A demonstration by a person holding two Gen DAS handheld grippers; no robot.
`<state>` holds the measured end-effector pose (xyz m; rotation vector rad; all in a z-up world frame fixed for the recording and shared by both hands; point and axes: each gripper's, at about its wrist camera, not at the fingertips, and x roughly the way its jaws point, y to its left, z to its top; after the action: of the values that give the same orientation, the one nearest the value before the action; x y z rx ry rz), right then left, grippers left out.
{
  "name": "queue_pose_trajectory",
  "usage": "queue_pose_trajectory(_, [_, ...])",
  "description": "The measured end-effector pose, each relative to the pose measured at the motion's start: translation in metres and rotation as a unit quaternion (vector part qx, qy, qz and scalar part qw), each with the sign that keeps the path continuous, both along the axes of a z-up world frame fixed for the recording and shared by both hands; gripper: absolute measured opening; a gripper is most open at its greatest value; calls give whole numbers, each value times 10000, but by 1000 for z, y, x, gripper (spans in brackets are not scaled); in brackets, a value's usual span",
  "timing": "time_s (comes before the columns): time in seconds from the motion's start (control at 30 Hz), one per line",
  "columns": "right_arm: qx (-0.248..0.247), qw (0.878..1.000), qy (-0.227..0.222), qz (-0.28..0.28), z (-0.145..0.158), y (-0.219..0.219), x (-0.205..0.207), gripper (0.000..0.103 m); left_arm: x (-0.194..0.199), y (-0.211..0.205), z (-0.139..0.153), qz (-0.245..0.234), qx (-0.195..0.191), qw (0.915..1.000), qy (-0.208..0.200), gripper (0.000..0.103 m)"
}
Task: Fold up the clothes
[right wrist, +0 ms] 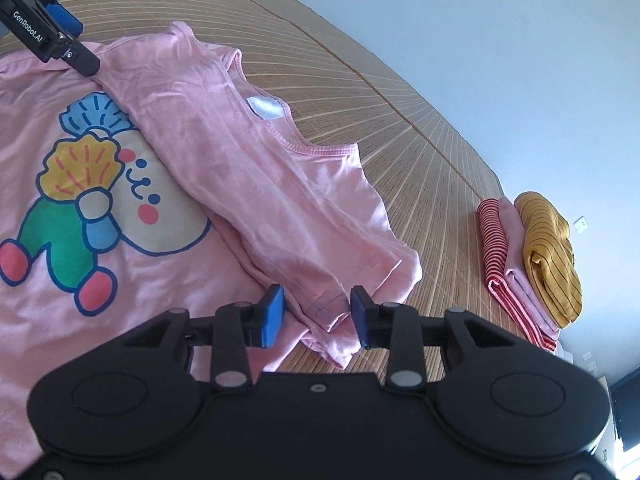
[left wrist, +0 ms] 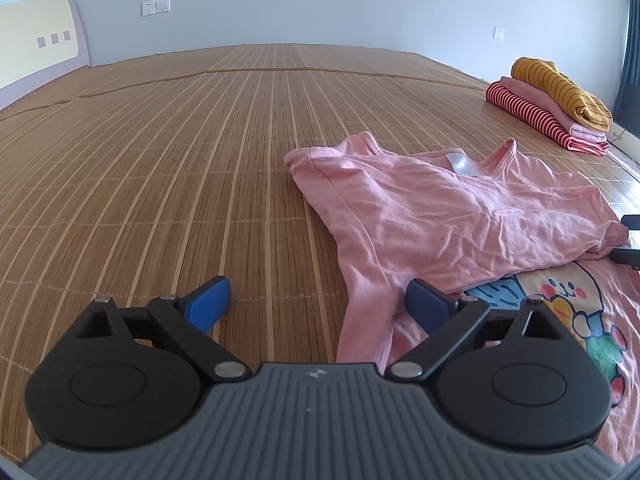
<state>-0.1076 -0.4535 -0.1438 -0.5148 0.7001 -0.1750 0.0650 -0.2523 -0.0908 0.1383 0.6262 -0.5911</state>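
A pink T-shirt (right wrist: 256,184) with a cartoon print (right wrist: 92,200) lies on the bamboo mat, its top part folded down over the print. It also shows in the left wrist view (left wrist: 460,220). My left gripper (left wrist: 320,304) is open at the shirt's left edge, its right fingertip (left wrist: 426,304) against the folded sleeve. It shows in the right wrist view (right wrist: 60,40) too. My right gripper (right wrist: 318,314) is open, its jaws on either side of the folded sleeve hem (right wrist: 336,296) without pinching it.
A stack of folded clothes (right wrist: 528,256), red-striped, pink and mustard, sits on the mat (left wrist: 180,160) to the right; it also shows in the left wrist view (left wrist: 548,104). A headboard (left wrist: 36,48) and white wall stand behind.
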Motion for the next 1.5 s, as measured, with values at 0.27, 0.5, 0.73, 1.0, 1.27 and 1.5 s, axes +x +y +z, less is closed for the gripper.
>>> queue_pose_trajectory(0.27, [1271,9913,-109,-327,12,-33,-6,22,0,-1,-2,-40,44,10000,-42,99])
queue_pose_trajectory(0.5, [2012,9784,-225,-424,27,-48,-14,4,0,-2,-3,-91,101,9999,-82,101])
queue_pose_trajectory(0.73, [1663,9837,463,-508,15,-50,-14,5,0,-2,-4,-117,129,9998,-77,102])
queue_pose_trajectory(1.0, [2056,9748,-787,-356,38,-41,-23,22,-1,-3,-4,-101,150,9998,-94,103])
queue_pose_trajectory(1.27, [1650,9853,-328,-300,9,-25,13,23,-1,-4,1,-126,36,9999,-69,103])
queue_pose_trajectory(1.5, [2078,9739,-879,-247,30,-29,-2,29,0,-32,19,-285,-743,9968,-106,103])
